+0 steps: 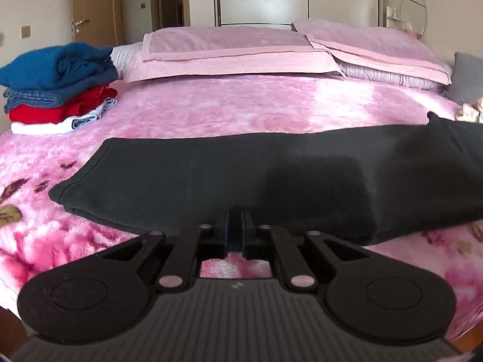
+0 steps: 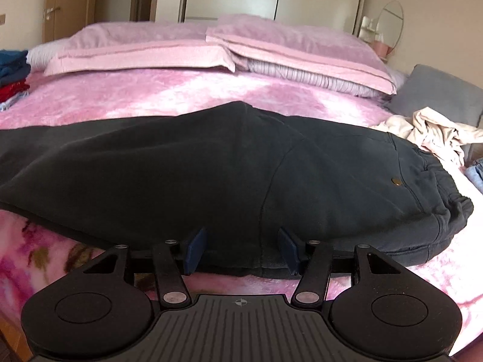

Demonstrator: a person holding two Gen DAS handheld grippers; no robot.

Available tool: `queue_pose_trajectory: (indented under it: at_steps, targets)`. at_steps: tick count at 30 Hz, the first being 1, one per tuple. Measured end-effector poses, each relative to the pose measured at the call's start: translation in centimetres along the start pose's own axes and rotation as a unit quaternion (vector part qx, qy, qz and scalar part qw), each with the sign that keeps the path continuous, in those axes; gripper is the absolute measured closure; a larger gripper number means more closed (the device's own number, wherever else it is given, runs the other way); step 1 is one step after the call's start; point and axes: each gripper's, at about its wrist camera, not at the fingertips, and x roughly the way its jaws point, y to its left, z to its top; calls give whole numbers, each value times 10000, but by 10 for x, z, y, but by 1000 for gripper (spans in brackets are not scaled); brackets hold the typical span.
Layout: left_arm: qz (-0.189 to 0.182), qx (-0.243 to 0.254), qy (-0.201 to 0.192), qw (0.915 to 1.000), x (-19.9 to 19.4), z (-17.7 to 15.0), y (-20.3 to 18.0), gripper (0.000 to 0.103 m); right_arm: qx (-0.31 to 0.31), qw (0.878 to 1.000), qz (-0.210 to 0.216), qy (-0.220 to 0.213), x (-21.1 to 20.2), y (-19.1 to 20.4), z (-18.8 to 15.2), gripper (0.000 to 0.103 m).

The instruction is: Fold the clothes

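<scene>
Dark grey trousers (image 1: 241, 178) lie folded lengthwise across the pink blanket (image 1: 241, 108), legs to the left, waistband with a brass button (image 2: 396, 182) to the right. My left gripper (image 1: 235, 229) is shut at the trousers' near edge; whether cloth is pinched between its pads is unclear. My right gripper (image 2: 243, 249) is open, its blue pads (image 2: 196, 249) straddling the near edge of the trousers (image 2: 211, 175) by the seat seam.
A stack of folded clothes (image 1: 57, 87), blue on top, sits at the far left of the bed. Two pink pillows (image 1: 229, 54) lie at the head. A crumpled cream garment (image 2: 431, 132) and a grey cushion (image 2: 440, 96) lie at the right. Wardrobe behind.
</scene>
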Motion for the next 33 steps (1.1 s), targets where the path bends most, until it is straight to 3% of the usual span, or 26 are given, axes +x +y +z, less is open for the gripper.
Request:
queue_pose_trajectory:
  at_steps: [3,5,8,10,12,13,15,16,20,23,25,27,32,33]
  targets:
    - [-269,-237,-267,9990,-18,8,1,98,75,9996,52,-282,-14,3,-5,48]
    - [-423,-393,-164,9982,-19,12,3,98,273,9984,263,-409,-19,7,-6,48]
    - [-760,-1243,111,9893,-22,6,23,98,1108,9870,1065,-462,-29,-1,-3,48]
    - [-956,-2081,184,9732,-25,-3,44,98,2133,9592,1828,-322,-32,-15,-9,48]
    - [-1115,-2805,185,9532,-27,-10,61,98,3257,9114,2515,-58,-25,-31,-21,48]
    - [-1204,-3150,196,9412,-26,-14,69,98,3706,8869,2756,85,-19,-36,-27,56]
    - [-1297,-3689,192,9202,-19,-19,83,98,4381,8424,3124,302,-4,-43,-36,63]
    - [-1285,-3852,203,9136,-17,-20,88,98,4633,8232,3259,393,3,-45,-39,63]
    - [-1228,-4268,223,8957,-11,-26,102,97,5005,7945,3400,517,17,-48,-40,63]
    - [-1215,-4385,243,8901,-7,-28,105,98,5101,7897,3344,657,28,-52,-36,68]
    - [-1207,-4326,180,8933,-7,-27,105,103,5097,7908,3328,638,30,-55,-33,100]
    - [-1158,-4166,19,9017,-12,-24,105,103,5075,7940,3291,606,31,-59,-32,103]
    - [-970,-3536,-257,9300,-30,-20,104,103,4871,8188,3014,397,20,-60,-35,103]
    - [-1015,-3559,-227,9287,-30,-22,104,103,4846,8205,3004,412,20,-62,-36,103]
